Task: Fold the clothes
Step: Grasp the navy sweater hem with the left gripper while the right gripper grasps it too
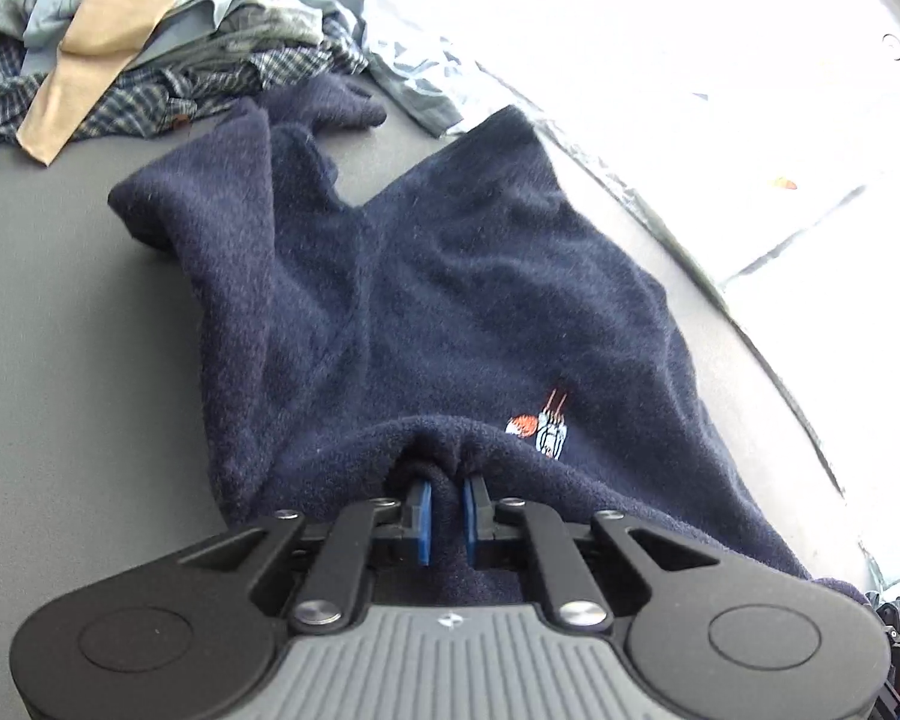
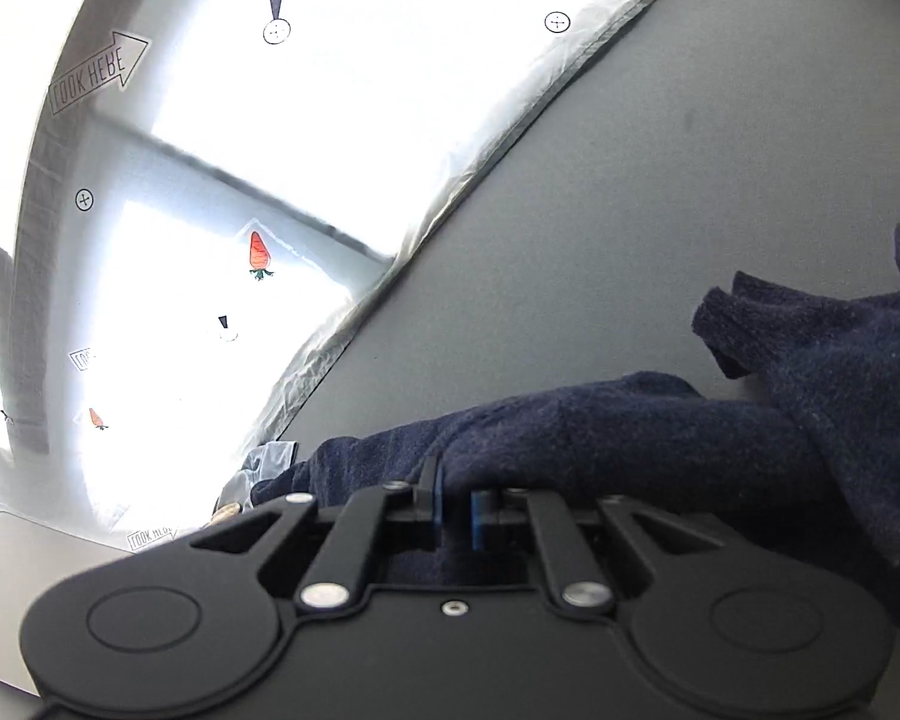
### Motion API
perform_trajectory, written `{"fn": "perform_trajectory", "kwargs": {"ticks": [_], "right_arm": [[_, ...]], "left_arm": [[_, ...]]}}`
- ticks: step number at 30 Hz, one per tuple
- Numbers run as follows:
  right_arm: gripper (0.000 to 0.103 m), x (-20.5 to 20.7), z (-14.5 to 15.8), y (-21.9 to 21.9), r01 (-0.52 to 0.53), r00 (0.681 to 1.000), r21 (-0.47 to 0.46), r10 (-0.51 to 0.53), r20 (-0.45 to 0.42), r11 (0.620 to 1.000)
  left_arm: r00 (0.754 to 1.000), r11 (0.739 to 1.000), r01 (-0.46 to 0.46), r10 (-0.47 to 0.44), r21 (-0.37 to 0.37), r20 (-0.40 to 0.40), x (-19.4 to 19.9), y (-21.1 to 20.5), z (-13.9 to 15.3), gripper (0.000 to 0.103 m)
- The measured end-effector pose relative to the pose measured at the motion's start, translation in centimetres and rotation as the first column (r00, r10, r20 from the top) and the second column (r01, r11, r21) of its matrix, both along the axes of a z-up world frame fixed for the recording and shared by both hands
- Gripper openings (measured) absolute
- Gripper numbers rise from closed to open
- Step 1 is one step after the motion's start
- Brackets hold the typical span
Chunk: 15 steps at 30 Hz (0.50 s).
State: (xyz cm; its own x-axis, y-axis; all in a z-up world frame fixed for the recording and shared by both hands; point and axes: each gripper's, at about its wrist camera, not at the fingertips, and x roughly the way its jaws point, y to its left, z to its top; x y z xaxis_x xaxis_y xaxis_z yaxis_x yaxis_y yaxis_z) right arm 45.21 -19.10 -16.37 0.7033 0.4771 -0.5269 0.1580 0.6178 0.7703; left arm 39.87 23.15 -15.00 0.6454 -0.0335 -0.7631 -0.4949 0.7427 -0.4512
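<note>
A navy fleece garment (image 1: pixel 426 276) with a small orange and white embroidered logo (image 1: pixel 540 429) lies spread over the grey table (image 1: pixel 78 360). My left gripper (image 1: pixel 448 495) is shut on a bunched fold of the garment's near edge, with cloth pinched between its blue pads. In the right wrist view the same navy fleece (image 2: pixel 630 432) stretches away to the right. My right gripper (image 2: pixel 456 504) is shut on its edge, and fabric fills the narrow gap between the blue pads.
A heap of other clothes (image 1: pixel 168 30), checked, pale blue and tan, lies at the table's far left. A silver taped edge (image 2: pixel 498 132) bounds the grey table; beyond it is a bright white floor with printed markers (image 2: pixel 258 252). A pale flat object (image 2: pixel 6 588) sits lower left.
</note>
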Motion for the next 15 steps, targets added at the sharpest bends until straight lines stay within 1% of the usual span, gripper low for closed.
{"fn": "perform_trajectory", "kwargs": {"ticks": [2, 3, 4, 6, 9, 10, 11, 14, 15], "right_arm": [[0.009, -0.5, 2.7, -0.2, -0.032, 0.993, 0.01, 0.031, 0.111, 0.999], [0.008, -0.8, 4.1, -0.3, -0.049, 0.985, 0.013, 0.047, 0.167, 0.999], [0.008, -1.0, 5.9, -0.1, -0.071, 0.97, -0.001, 0.069, 0.233, 0.997], [0.008, -1.8, 9.2, 0.0, -0.101, 0.934, -0.014, 0.1, 0.342, 0.995], [0.008, -3.6, 14.1, 0.0, -0.131, 0.862, -0.057, 0.142, 0.488, 0.99], [0.008, -4.2, 15.7, 0.0, -0.136, 0.834, -0.076, 0.155, 0.529, 0.988], [0.008, -4.9, 17.0, -0.1, -0.141, 0.811, -0.082, 0.162, 0.562, 0.987], [0.008, -7.2, 20.4, -0.5, -0.151, 0.746, -0.082, 0.168, 0.644, 0.985], [0.008, -8.1, 21.1, -1.0, -0.151, 0.731, -0.082, 0.167, 0.661, 0.985]], "left_arm": [[0.996, 0.998, 0.013, -0.019, 0.065, 0.087, 0.1, -0.3, 3.2, 0.01], [0.99, 0.994, 0.014, -0.029, 0.108, 0.135, 0.1, -0.6, 5.2, 0.01], [0.982, 0.988, 0.013, -0.041, 0.151, 0.183, 0.1, -0.9, 7.2, 0.01], [0.959, 0.975, -0.014, -0.05, 0.224, 0.28, -0.2, -1.3, 11.1, 0.009], [0.906, 0.946, -0.087, -0.055, 0.313, 0.419, -1.2, -1.9, 16.4, 0.006], [0.891, 0.941, -0.106, -0.053, 0.32, 0.451, -1.4, -1.9, 17.8, 0.005], [0.875, 0.942, -0.125, -0.044, 0.311, 0.482, -1.8, -1.9, 18.9, 0.002], [0.835, 0.954, -0.15, -0.018, 0.259, 0.55, -3.1, -1.8, 20.9, 0.002], [0.824, 0.958, -0.154, -0.011, 0.242, 0.566, -3.7, -1.8, 21.4, 0.002]]}}
